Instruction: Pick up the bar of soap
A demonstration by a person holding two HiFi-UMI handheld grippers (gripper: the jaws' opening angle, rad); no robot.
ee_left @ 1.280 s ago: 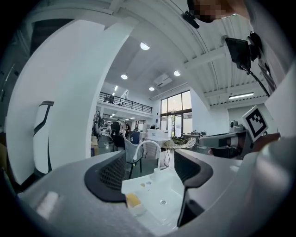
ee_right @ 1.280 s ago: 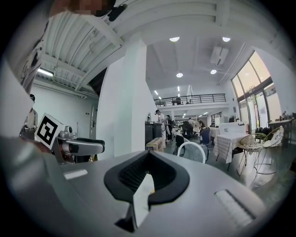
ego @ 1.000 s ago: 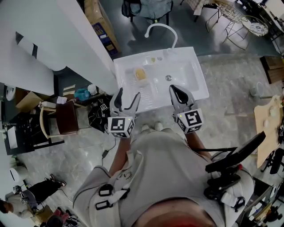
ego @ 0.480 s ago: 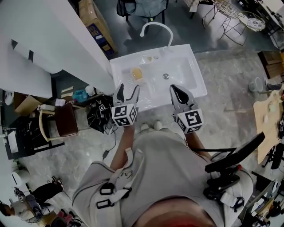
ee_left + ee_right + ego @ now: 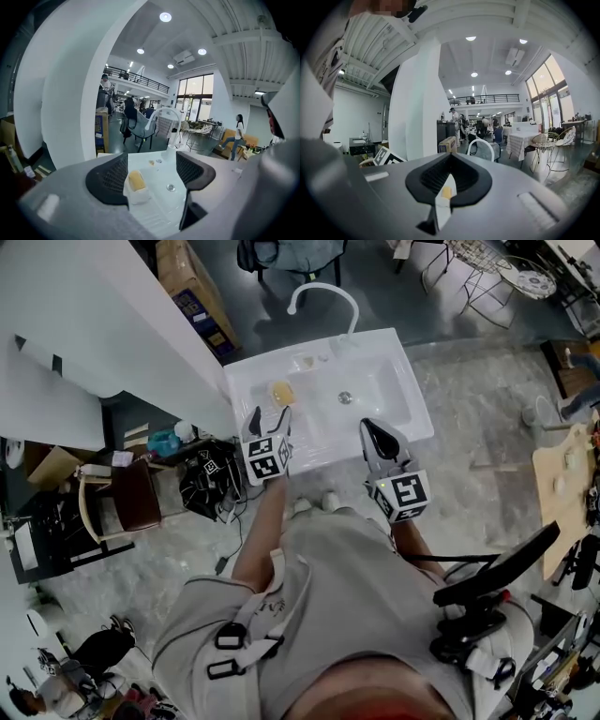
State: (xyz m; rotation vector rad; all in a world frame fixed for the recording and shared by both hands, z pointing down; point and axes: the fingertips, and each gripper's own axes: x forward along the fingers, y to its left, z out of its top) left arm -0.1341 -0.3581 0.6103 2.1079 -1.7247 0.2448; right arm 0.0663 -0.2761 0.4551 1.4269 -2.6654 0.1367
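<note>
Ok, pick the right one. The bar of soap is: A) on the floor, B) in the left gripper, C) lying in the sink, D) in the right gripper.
C: the bar of soap lies in the sink, beyond the left gripper, whose fingers are open.

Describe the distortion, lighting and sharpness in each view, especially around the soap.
Head view: mild wide-angle bending, flat dim light, the bar of soap small but distinct in the white sink. Left gripper view: strong fisheye, black corners, glaring ceiling lamps; the soap shows clearly between open jaws. Right gripper view: same fisheye; soap only a sliver.
</note>
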